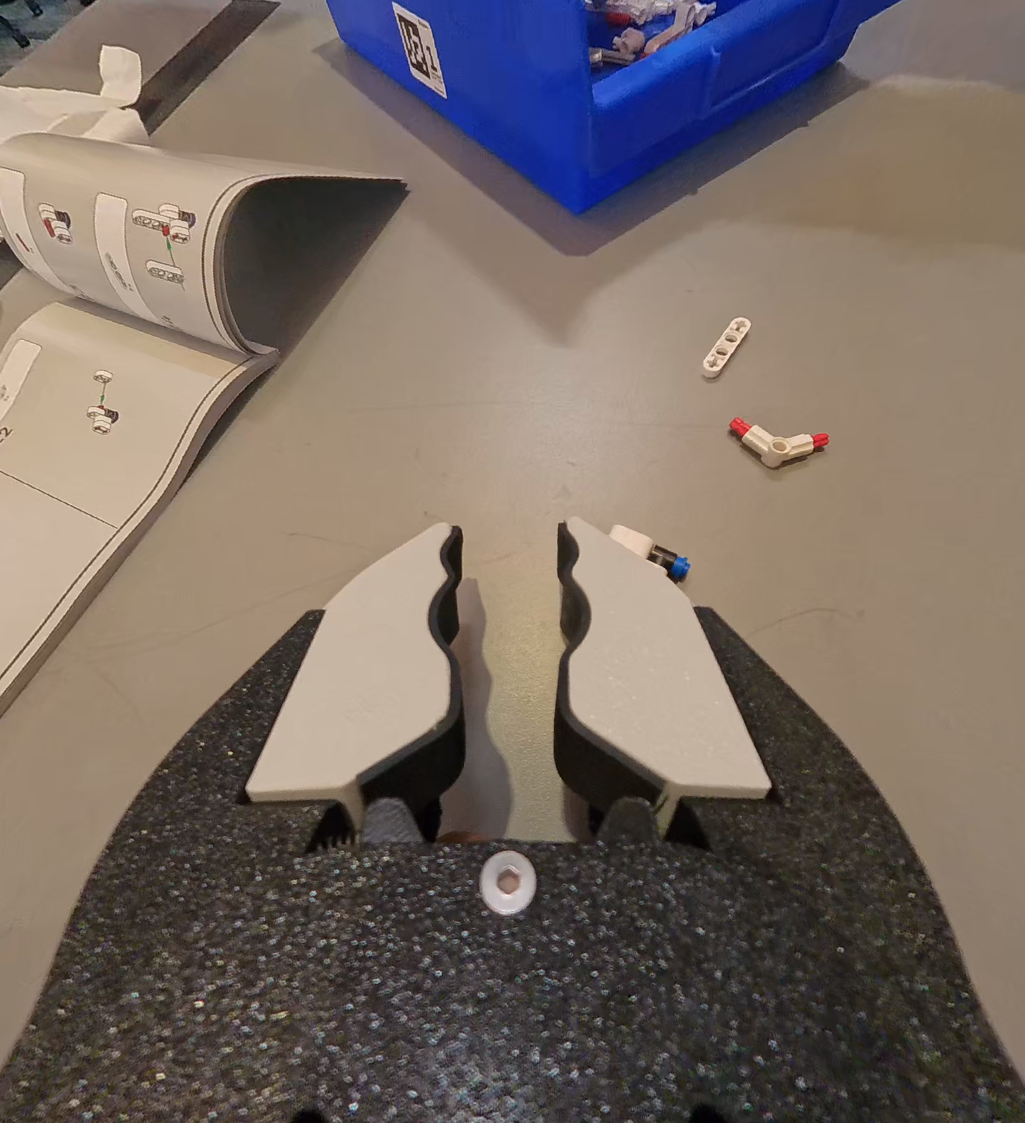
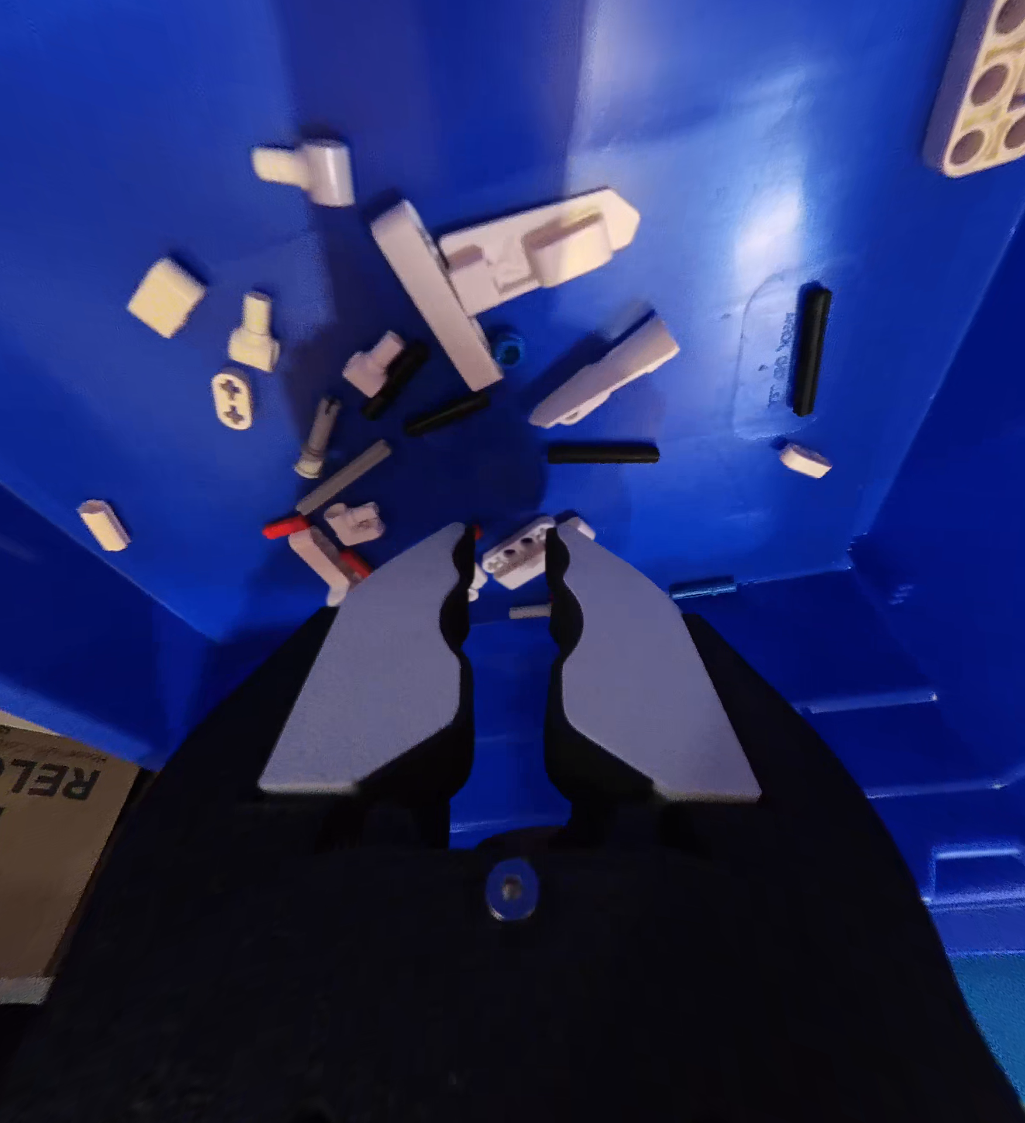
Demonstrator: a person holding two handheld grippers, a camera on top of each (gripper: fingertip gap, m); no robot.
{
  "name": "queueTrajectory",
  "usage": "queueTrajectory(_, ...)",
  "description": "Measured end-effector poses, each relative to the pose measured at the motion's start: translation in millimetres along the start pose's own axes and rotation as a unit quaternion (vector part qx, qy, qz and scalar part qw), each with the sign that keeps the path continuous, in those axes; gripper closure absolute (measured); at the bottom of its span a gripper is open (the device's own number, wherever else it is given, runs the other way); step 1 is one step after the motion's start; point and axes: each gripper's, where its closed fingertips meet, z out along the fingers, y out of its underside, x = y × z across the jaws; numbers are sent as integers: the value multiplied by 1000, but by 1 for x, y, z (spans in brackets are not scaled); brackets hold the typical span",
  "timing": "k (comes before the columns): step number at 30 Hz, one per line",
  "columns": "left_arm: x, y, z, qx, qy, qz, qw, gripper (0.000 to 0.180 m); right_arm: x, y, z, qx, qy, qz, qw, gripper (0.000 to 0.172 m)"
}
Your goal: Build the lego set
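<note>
Inside the blue bin [image 2: 741, 182], right gripper [image 2: 509, 535] stands apart astride a small white holed beam [image 2: 516, 556], judged light, rigid, slick, best pinched across its long flat sides; left gripper [image 1: 510, 535] apart, empty, over the table [image 1: 376, 486].

The table [image 1: 498, 377] is a smooth, matt grey surface with faint scuffs. The blue bin [image 1: 558, 121] is glossy moulded plastic, as its inner wall [image 2: 710, 182] gleams. The building pieces [image 2: 455, 291] look like smooth hard plastic, though blurred. The instruction booklet [image 1: 103, 425] is satin paper. The left gripper [image 1: 510, 535] base is rough, speckled black.
</note>
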Motion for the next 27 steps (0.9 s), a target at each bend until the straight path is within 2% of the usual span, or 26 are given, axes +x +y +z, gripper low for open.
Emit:
queueTrajectory(11, 0, 0, 0, -1, 1, -3, 1000, 150, 11, 9, 12, -16, -16, 19, 1000, 150)
queueTrajectory(14, 0, 0, 1, -1, 1, -2, 1000, 150, 9, 9, 12, -11, -24, 21, 999, 158)
queueTrajectory(20, -1, 0, 0, 1, -2, -1, 1000, 150, 2, -1, 6, 34, -26, 23, 999, 164)
queueTrajectory(23, -2, -1, 0, 5, -4, -5, 1000, 150, -8, -8, -19, 87, -5, 15, 996, 164)
queueTrajectory(27, -5, -3, -2, 13, -6, -14, 1000, 150, -60, -25, -92, 212, 25, -43, 976, 164)
